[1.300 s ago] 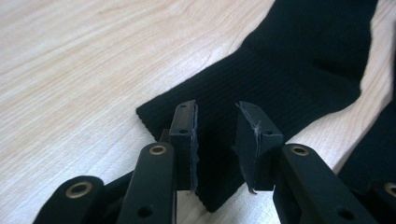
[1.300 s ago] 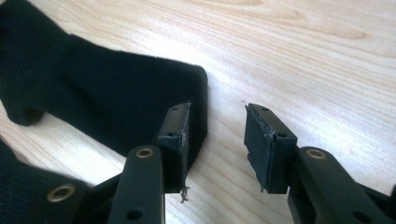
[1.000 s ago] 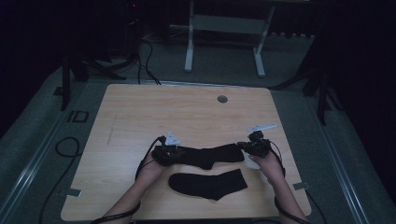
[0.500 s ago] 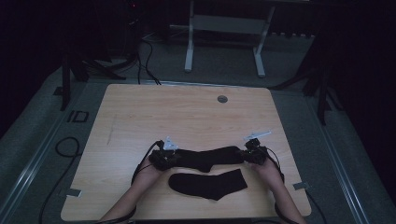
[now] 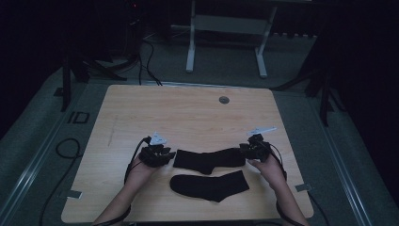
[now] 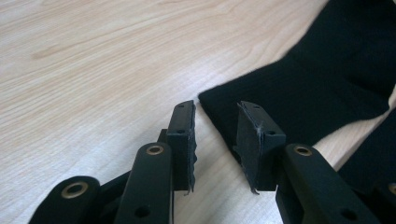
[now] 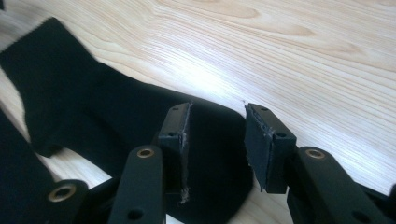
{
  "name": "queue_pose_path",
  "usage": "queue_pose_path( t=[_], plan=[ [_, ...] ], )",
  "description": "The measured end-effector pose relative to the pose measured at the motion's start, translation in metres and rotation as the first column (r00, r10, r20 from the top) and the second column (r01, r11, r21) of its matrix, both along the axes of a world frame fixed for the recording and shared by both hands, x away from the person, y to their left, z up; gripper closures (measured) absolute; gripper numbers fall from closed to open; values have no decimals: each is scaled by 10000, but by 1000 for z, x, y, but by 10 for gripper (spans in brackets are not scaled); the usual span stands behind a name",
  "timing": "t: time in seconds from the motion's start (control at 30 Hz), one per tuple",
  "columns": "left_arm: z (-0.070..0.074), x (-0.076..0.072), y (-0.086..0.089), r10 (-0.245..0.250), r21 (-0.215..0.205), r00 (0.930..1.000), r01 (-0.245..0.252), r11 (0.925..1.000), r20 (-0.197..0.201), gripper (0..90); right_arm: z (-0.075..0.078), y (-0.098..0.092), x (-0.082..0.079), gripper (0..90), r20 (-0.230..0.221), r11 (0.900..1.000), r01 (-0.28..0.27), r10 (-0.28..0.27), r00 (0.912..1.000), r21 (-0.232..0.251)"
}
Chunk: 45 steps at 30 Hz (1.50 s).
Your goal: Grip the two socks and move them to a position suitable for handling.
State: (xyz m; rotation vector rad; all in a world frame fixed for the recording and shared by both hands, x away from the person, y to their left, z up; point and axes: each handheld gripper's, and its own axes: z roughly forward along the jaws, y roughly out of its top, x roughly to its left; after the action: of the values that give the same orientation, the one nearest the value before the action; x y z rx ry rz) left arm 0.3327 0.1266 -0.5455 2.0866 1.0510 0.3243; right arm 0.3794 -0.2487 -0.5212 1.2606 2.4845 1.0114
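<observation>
Two black socks lie flat on the wooden table (image 5: 188, 117). The far sock (image 5: 209, 159) stretches between my grippers; the near sock (image 5: 209, 184) lies just in front of it. My left gripper (image 5: 168, 155) is open at the far sock's left end. In the left gripper view its jaws (image 6: 215, 135) have just been opening, and the sock's edge (image 6: 327, 79) lies just past the pads, untouched. My right gripper (image 5: 244, 150) is open at the other end. Its jaws (image 7: 217, 140) have just been opening too, with the sock's rounded end (image 7: 93, 107) lying loose under the gap.
A round cable hole (image 5: 224, 100) sits near the table's far edge. Beyond the table stand the white legs of a frame (image 5: 190, 47). A cable (image 5: 66, 146) loops on the floor at the left. Bare wood spreads across the far half of the table.
Both grippers have let go of the far sock, which now lies flat. My left gripper has drawn a little to the left, off the sock's end. The right hand has stayed in place.
</observation>
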Motion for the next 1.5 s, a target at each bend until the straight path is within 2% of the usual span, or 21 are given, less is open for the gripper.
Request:
queue_pose_path(
  t=[0.07,0.13,0.17,0.27,0.33,0.37,0.5,0.57,0.7,0.77,0.9,0.97,1.0,1.03,1.1,1.17,1.23,1.3,1.37,1.43,1.5],
  plan=[
    [-2,-2,-4,-237,-15,9997,237,9997,-18,694,-3,6,-3,678,-56,9999,-70,69,10000,-114],
    [-4,-1,-10,-463,225,9989,464,9987,-48,745,-6,12,-6,735,-194,9999,-67,65,9998,-106],
    [-6,-1,-13,-611,290,9981,614,9977,-94,779,-8,14,-9,794,-188,9999,-9,7,9998,-119],
    [-10,4,-22,-794,720,9967,805,9942,-182,845,-17,21,-14,869,-382,9978,-148,123,9992,-651],
    [-12,7,-24,-812,766,9963,832,9936,-295,876,-25,25,-12,888,-462,9943,-318,272,9986,-1013],
    [-12,9,-24,-745,754,9967,767,9942,-321,877,-26,25,-10,890,-458,9959,-235,195,9988,-868],
    [-12,7,-25,-820,922,9962,843,9922,-280,891,-26,27,8,891,-396,9966,80,-113,9992,-815],
    [-12,5,-24,-874,803,9955,901,9927,-364,890,-26,28,18,891,-496,9972,239,-274,9984,-706],
    [-12,3,-21,-794,321,9963,805,9962,-344,853,-26,33,35,796,-558,9987,180,-207,9982,-483],
    [-11,2,-18,-718,172,9970,723,9972,-276,827,-23,40,37,758,-469,9974,145,-178,9987,-703],
    [-6,-1,-5,-213,-265,9997,209,9994,-145,789,-4,61,25,662,-29,9986,-505,505,9987,-181],
    [-5,-3,-1,-135,-248,9999,132,9996,-86,743,0,69,21,628,99,9973,-728,729,9973,-82],
    [-4,-7,4,-65,-240,10000,65,9997,-17,743,4,78,16,602,138,9953,-972,971,9952,4],
    [-4,-9,6,-67,-179,10000,68,9998,50,702,8,99,6,571,106,9857,-1678,1676,9858,139],
    [-4,-13,11,13,-202,10000,-11,9998,97,635,9,119,-2,518,126,9747,-2233,2232,9747,82],
    [-5,-18,16,162,-70,9996,-161,9998,241,592,7,142,-10,503,144,9616,-2738,2741,9616,-208],
    [-7,-22,22,246,-61,9994,-245,9997,253,575,2,162,-14,483,187,9551,-2905,2920,9562,-581],
    [-11,-25,28,467,-203,9987,-464,9987,186,550,-3,178,-14,454,18,9482,-3064,3076,9515,-836],
    [-15,-26,33,594,-306,9982,-592,9978,56,551,-10,191,-12,447,-146,9471,-3033,3035,9527,-1047],
    [-17,-27,37,707,-435,9975,-706,9966,-3,551,-17,201,-10,433,-430,9462,-3069,3040,9517,-1026],
    [-16,-27,39,747,-588,9972,-746,9955,2,550,-23,209,-10,450,-589,9412,-3134,3083,9495,-1262]
  ],
)
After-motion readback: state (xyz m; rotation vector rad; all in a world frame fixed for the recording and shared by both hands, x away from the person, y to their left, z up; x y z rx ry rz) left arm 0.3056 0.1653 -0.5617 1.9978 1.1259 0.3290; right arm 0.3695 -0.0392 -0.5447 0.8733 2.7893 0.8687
